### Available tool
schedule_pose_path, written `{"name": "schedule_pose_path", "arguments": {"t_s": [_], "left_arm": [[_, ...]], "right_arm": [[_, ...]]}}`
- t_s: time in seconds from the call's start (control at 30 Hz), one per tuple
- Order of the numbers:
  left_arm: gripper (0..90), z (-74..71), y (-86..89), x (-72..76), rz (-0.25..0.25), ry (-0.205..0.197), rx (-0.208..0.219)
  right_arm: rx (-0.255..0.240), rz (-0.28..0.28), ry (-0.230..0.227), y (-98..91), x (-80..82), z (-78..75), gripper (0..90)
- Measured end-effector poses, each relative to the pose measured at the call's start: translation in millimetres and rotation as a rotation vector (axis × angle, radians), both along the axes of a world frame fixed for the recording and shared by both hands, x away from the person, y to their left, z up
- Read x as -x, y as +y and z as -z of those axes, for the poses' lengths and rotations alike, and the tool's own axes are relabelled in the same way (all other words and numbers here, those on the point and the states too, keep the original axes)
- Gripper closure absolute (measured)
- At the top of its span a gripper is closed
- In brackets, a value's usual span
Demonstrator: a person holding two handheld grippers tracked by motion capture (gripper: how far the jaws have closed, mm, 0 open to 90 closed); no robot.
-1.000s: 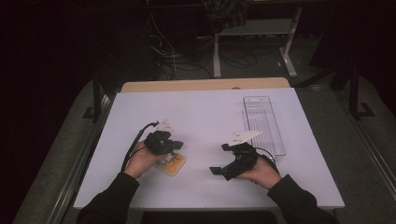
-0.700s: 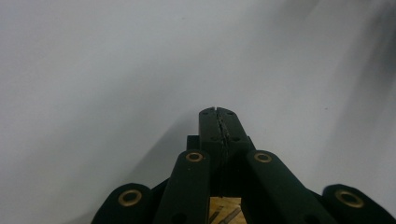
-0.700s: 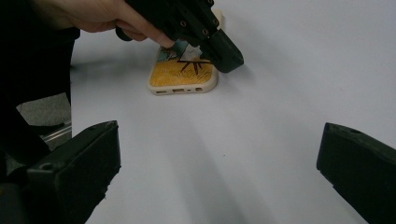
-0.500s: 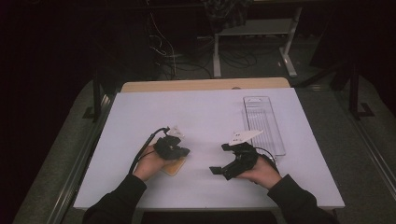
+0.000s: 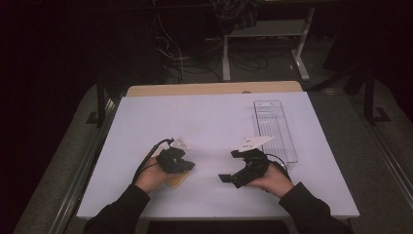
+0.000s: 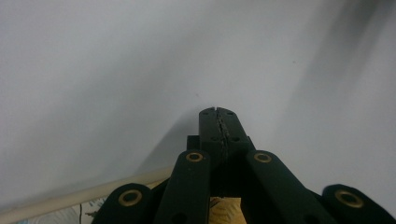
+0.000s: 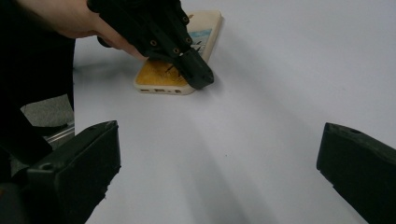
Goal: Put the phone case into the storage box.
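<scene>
Closed left gripper (image 5: 187, 165) sits over the power bank (image 7: 177, 56), probably touching; open right gripper (image 5: 229, 176) lies well right

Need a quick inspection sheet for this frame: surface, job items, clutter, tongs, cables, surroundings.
Surface: white table top, bare across most of it; a wooden board edge shows at its far side.
Job's things: cream and yellow power bank lies flat near the left hand; clear plastic tray lies at the right far side, looks empty.
Clutter: nothing seen.
Tongs: left tongs shut, angled over the power bank's edge, gripping nothing; right tongs open wide, low above bare table.
Cables: a black lead trails from the left tongs.
Surroundings: dark room; loose wires and a white stand frame on the floor beyond the table.
</scene>
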State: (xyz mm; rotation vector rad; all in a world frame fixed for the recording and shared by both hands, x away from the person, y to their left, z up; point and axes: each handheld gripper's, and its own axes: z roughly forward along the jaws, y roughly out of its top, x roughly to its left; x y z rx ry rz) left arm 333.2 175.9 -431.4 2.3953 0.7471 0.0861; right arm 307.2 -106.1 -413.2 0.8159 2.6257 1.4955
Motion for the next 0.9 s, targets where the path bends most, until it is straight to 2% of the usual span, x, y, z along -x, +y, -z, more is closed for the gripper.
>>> {"name": "schedule_pose_path", "arguments": {"t_s": [0.07, 0.13, 0.17, 0.23, 0.33, 0.6, 0.73, 0.9], "left_arm": [[90.0, 0.6, 0.7, 4.2, -0.01, 0.007, 0.013], [90.0, -0.1, 3.0, 7.4, 0.002, 0.006, 0.0], [90.0, 0.2, 3.2, 9.9, -0.007, 0.01, 0.01], [90.0, -1.3, 6.7, 13.2, 0.008, 0.017, -0.009], [90.0, -1.4, 11.3, 20.0, 0.006, 0.019, -0.009], [90.0, -3.8, 29.4, 35.1, 0.017, 0.018, -0.055], [90.0, -2.3, 40.4, 42.4, -0.004, 0.023, -0.065], [90.0, -3.5, 57.8, 49.0, -0.03, 0.007, -0.091]], "right_arm": [[0.001, 0.0, 0.007, 0.1, 0.2, -0.1, 0.0], [0.0, 0.001, 0.008, 0.1, 0.2, -0.2, 0.0], [0.0, 0.001, 0.008, 0.1, 0.2, -0.2, 0.0], [0.0, 0.001, 0.006, 0.1, 0.2, -0.2, 0.0], [0.004, -0.002, 0.006, 0.3, 0.2, -0.1, 0.0], [0.011, -0.002, 0.015, 0.4, 0.5, -1.1, 0.0], [0.011, 0.0, 0.014, 0.5, 0.4, -1.1, 0.0], [0.013, 0.004, 0.022, 1.4, 0.6, -0.4, 0.0]]}}
